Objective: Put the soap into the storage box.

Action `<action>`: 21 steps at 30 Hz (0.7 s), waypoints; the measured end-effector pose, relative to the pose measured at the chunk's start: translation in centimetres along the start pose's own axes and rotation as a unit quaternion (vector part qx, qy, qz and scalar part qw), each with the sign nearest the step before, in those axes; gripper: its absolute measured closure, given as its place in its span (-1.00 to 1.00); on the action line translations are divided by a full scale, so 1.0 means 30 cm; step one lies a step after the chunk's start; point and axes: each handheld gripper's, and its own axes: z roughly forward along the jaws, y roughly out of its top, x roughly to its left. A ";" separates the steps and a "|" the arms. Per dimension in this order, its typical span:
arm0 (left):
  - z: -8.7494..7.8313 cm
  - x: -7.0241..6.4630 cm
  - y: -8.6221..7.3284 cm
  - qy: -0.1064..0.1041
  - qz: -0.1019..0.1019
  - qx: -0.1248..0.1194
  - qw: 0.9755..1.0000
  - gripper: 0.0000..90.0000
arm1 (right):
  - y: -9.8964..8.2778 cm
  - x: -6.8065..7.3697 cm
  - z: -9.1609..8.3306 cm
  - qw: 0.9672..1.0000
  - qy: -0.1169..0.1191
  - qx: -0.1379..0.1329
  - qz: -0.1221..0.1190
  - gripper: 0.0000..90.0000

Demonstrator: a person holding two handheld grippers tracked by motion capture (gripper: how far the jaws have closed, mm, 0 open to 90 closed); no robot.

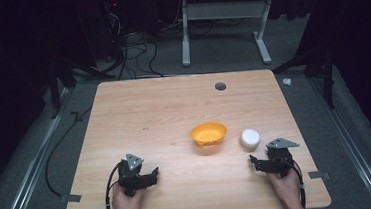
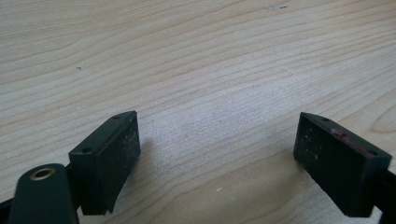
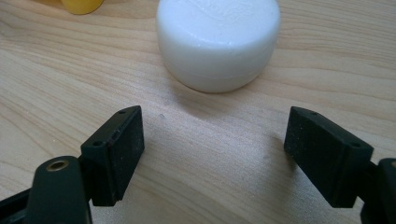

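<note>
The white puck [image 1: 250,138] sits on the table [image 1: 164,111], just right of the orange bowl [image 1: 209,133] and apart from it. The right claw [image 1: 254,161] lies low near the table's front edge, just in front of the puck, pointing left and toward it; in the right gripper view its jaws stand spread with bare wood between them, and the puck [image 3: 218,42] rests just ahead of the gap, untouched, with a sliver of the bowl [image 3: 82,5] at the top left. The left claw [image 1: 154,174] rests near the front left of the table, well apart from the bowl, its jaws likewise released over bare wood, gripping nothing
</note>
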 end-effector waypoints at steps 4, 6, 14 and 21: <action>0.000 0.000 0.000 0.001 0.000 -0.001 1.000 -0.67 | 0.000 0.000 0.000 1.000 0.000 0.000 0.000 -0.54; 0.000 0.000 0.000 0.001 0.000 -0.001 1.000 -0.67 | 0.000 0.001 0.000 1.000 0.001 0.001 0.000 -0.54; 0.000 0.000 0.000 0.000 0.001 -0.001 1.000 -0.67 | 0.001 0.003 0.001 1.000 0.000 0.002 0.002 -0.54; 0.000 0.000 0.000 0.001 0.001 -0.001 1.000 -0.67 | 0.006 0.008 0.005 1.000 -0.006 0.001 0.009 -0.54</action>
